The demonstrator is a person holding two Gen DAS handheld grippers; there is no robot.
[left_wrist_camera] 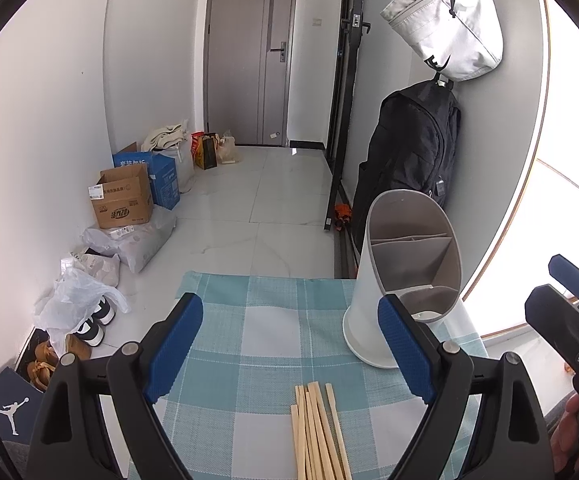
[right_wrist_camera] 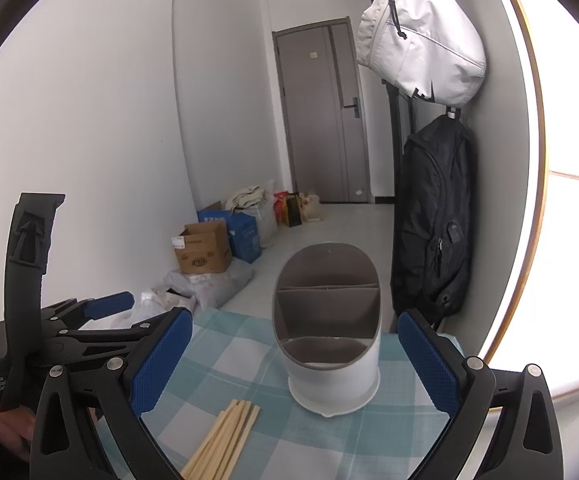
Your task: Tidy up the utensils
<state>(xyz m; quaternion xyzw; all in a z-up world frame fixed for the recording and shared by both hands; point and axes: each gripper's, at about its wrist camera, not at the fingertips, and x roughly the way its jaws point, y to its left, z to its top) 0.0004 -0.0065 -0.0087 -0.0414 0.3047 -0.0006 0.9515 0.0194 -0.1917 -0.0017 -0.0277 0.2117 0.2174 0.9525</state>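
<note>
Bright daylight from the window [left_wrist_camera: 577, 128] at right, blown out to pure white in both views. Walls evenly lit, greyer toward the far door [right_wrist_camera: 321, 120]. Soft, faint shadows only on the cloth [left_wrist_camera: 249, 360]. Strong fisheye bending at edges; black vignette in all corners. Near pads [right_wrist_camera: 161, 364] slightly soft; centre sharp. Backpack [right_wrist_camera: 433, 216] underexposed, little detail.

A grey door [left_wrist_camera: 249, 56] closes the white-walled hallway; cardboard boxes [left_wrist_camera: 123, 200] sit left of it, a black backpack [left_wrist_camera: 413, 148] hangs right.
</note>
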